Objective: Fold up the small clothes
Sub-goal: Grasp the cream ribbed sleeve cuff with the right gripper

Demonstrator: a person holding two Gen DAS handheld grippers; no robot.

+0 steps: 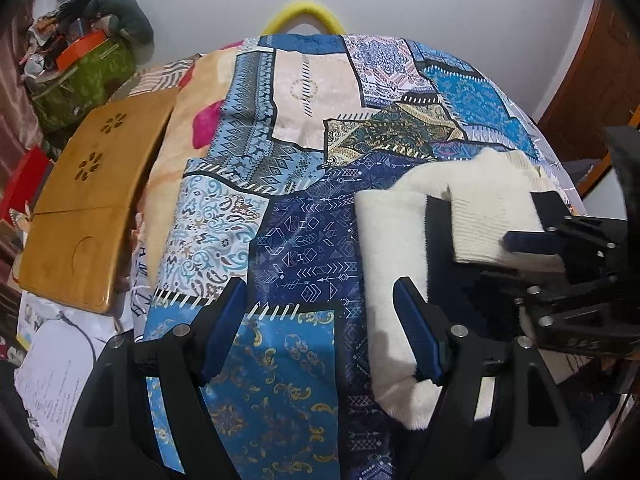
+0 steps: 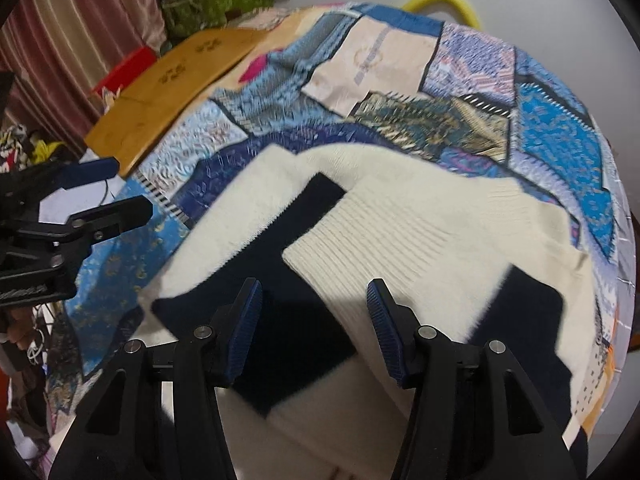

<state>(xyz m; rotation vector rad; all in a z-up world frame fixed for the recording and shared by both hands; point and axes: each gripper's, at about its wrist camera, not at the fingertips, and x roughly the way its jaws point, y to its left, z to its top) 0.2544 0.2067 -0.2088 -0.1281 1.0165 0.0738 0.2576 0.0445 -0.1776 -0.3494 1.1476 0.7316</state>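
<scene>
My left gripper (image 1: pixel 320 328) and right gripper (image 2: pixel 314 330) both have jaws apart, holding nothing, above the white and black sweater (image 2: pixel 400 220) on the bed (image 1: pixel 280 160).

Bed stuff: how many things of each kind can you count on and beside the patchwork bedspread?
Cream and navy garment: 1
Wooden lap desk: 1
Yellow ring behind the bedspread: 1
Green bag: 1
Grippers: 2, left and right
Total: 6

The right gripper (image 2: pixel 314 320) hovers, jaws apart, over a cream-and-navy garment (image 2: pixel 400 232) (seemingly a sweater) on the patchwork bedspread (image 2: pixel 560 148).
</scene>
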